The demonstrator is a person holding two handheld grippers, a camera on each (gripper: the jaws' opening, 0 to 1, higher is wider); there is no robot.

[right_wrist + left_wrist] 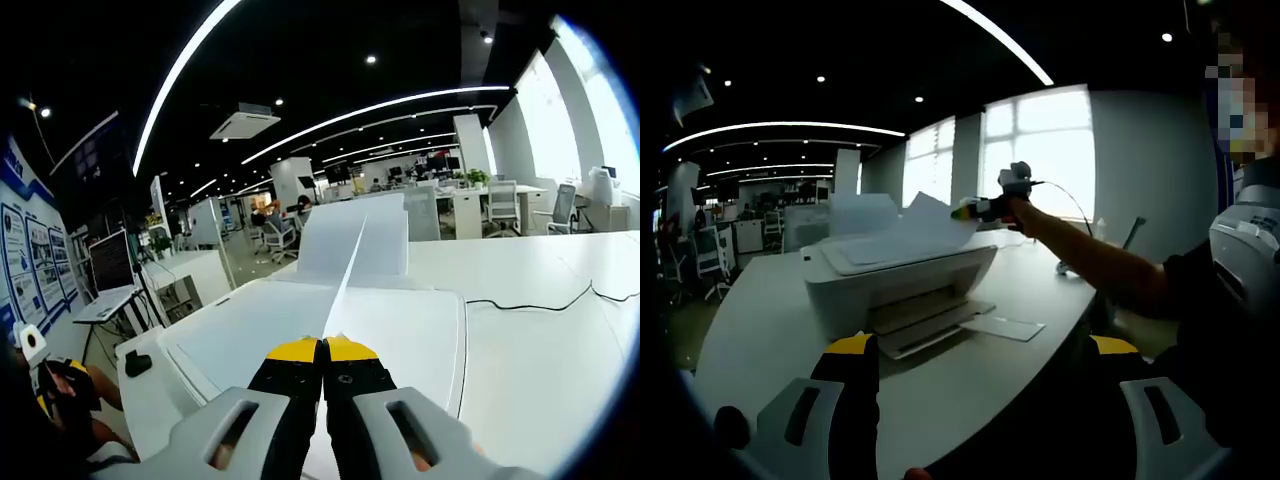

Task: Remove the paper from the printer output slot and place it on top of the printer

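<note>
**A:** Reading the left gripper view from the left, what surrounds you?

**B:** Office chairs (702,262) and desks far back, then the white table (750,320) with the printer (895,280) sitting on it. A small flat white card (1002,327) lies on the table just beside the printer's front tray. Your left gripper (980,345) hangs low in front with its jaws spread wide and nothing between them.

**A:** And the paper?

**B:** The paper (902,235) lies over the printer's top, its right edge lifted where your right gripper (965,211) pinches it. Your forearm (1095,262) reaches across from the right, and a thin cable (1065,195) loops off near the window.

**A:** Anything blocking the printer top?

**B:** The printer's rear paper support (862,212) stands upright behind the sheet.

**A:** Now the right gripper view.

**B:** At the far left, a laptop (110,270) on a side desk and a small dark object (138,363) on the table by the printer. In the middle, your right gripper's jaws are closed on the sheet, seen edge-on as a thin line rising over the printer lid (400,340). To the right, a black cable (540,302) trails across the table.
</note>
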